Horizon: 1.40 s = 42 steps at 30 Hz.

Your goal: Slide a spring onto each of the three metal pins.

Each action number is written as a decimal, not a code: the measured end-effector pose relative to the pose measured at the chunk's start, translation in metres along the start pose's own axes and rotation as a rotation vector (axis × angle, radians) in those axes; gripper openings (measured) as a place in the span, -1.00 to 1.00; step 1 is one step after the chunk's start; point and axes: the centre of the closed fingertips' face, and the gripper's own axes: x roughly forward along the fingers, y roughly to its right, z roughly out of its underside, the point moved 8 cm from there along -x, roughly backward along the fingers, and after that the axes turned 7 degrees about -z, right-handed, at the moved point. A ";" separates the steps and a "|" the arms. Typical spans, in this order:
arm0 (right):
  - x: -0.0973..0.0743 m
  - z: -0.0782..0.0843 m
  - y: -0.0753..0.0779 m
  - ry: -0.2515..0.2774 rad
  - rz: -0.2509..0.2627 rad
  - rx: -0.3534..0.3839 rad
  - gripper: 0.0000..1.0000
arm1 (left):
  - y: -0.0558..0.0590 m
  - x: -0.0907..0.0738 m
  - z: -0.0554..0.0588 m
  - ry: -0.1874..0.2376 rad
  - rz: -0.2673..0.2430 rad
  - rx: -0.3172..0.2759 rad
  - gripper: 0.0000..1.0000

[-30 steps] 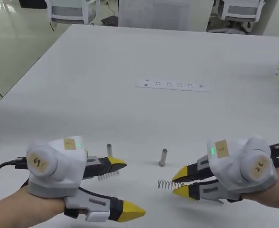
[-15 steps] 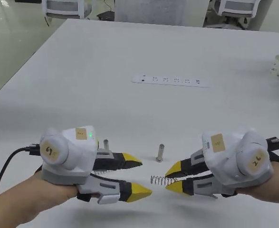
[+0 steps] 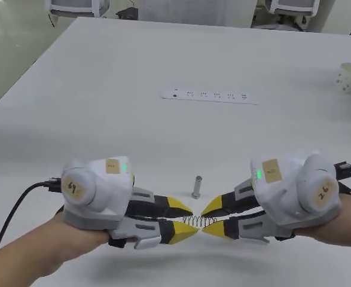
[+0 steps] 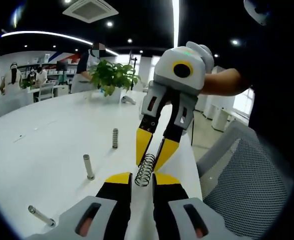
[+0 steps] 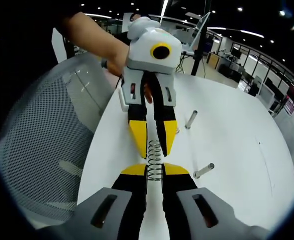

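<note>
A short metal spring (image 3: 194, 220) hangs level just above the white table (image 3: 163, 137), held between both grippers tip to tip. My right gripper (image 3: 206, 219) is shut on its right end. My left gripper (image 3: 186, 220) is shut on the left end. In the left gripper view the spring (image 4: 145, 170) runs from my left gripper (image 4: 142, 178) up to the right gripper (image 4: 155, 150). A bare pin (image 3: 196, 186) stands just beyond the tips. The left gripper view also has a pin wearing a spring (image 4: 115, 138), a bare pin (image 4: 88, 166) and a third pin (image 4: 39, 216).
A white power strip (image 3: 210, 95) lies mid-table and a paper cup (image 3: 348, 76) stands at the far right. Office chairs sit past the far edge. A mesh chair (image 5: 51, 125) is close behind the near edge. A potted plant (image 4: 111, 75) stands further down the table.
My left gripper has moved right to the spring's free end and its jaws have narrowed around it. The right gripper carried the spring slightly left.
</note>
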 end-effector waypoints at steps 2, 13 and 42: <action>0.000 0.000 0.000 0.004 0.001 0.002 -0.84 | 0.001 0.001 0.000 0.001 0.004 0.007 -0.88; -0.003 0.000 -0.002 0.003 -0.002 0.005 -0.84 | 0.003 0.002 -0.003 0.000 0.035 0.043 -0.96; -0.016 0.004 -0.007 0.095 0.011 0.110 -0.86 | 0.006 -0.001 -0.002 -0.040 0.058 0.060 -0.96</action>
